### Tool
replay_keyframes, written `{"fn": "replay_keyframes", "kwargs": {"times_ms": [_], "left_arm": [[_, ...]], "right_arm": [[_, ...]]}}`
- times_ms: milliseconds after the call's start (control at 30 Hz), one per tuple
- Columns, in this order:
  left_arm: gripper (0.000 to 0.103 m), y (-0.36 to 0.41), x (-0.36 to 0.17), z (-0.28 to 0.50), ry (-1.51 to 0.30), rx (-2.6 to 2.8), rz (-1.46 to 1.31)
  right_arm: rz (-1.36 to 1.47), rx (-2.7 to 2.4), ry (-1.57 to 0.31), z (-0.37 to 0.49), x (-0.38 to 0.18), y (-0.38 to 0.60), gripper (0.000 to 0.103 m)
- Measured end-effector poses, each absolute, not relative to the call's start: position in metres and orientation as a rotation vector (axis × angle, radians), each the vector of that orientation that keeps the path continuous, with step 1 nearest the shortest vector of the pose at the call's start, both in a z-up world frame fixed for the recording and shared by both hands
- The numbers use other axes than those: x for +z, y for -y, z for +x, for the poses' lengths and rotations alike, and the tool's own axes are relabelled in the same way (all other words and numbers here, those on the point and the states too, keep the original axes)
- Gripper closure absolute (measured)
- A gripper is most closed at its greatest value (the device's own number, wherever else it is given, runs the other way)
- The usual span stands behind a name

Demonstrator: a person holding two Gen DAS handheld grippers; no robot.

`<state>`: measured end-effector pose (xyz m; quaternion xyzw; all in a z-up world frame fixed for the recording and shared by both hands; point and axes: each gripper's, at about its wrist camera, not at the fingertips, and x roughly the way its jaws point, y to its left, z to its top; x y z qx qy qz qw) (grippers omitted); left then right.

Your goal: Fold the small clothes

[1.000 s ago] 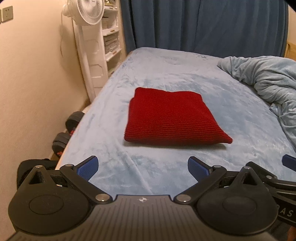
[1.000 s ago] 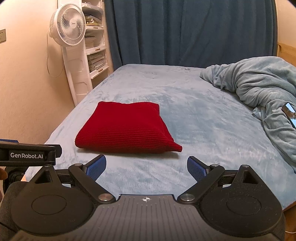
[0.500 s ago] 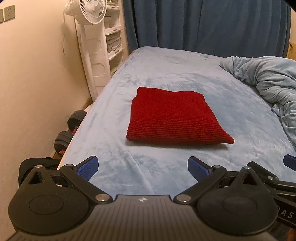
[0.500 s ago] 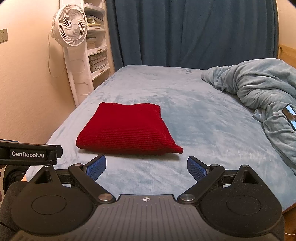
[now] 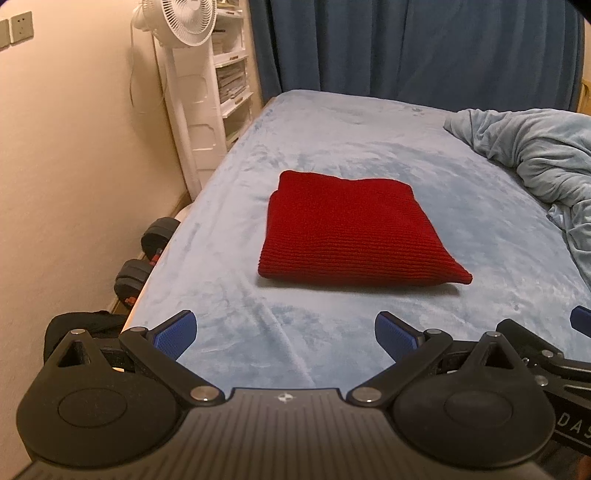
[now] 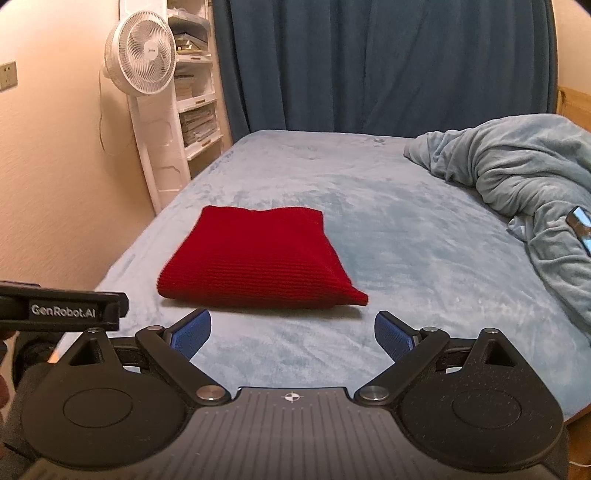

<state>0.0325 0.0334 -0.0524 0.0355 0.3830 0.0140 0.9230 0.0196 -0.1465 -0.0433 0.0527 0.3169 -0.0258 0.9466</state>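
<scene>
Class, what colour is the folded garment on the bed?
Red, ribbed knit garment; clearest in the left wrist view.

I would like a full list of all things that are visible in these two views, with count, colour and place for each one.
knitted garment: 1, red, folded, lying on the bed near its left side
bed cover: 1, light blue, spread over the bed
blanket: 1, light blue, bunched at the right of the bed
phone: 1, dark, on the blanket at the right edge
fan: 1, white, standing left of the bed
shelf unit: 1, white, behind the fan
curtain: 1, dark blue, behind the bed
dumbbell: 1, black, on the floor left of the bed
wall socket: 1, pale, on the left wall
left gripper: 1, black with blue pads, open, empty
right gripper: 1, black with blue pads, open, empty
</scene>
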Motion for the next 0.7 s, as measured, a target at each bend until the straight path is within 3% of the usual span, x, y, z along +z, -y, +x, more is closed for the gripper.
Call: {"fn": "replay_keyframes", "kwargs": {"times_ms": [700], "left_arm": [[0.0,-0.036,-0.057,0.034,-0.814,0.034,0.083]], "right_arm": [[0.08,-0.029,-0.663,0.024,-0.045,0.136,0.006]]}}
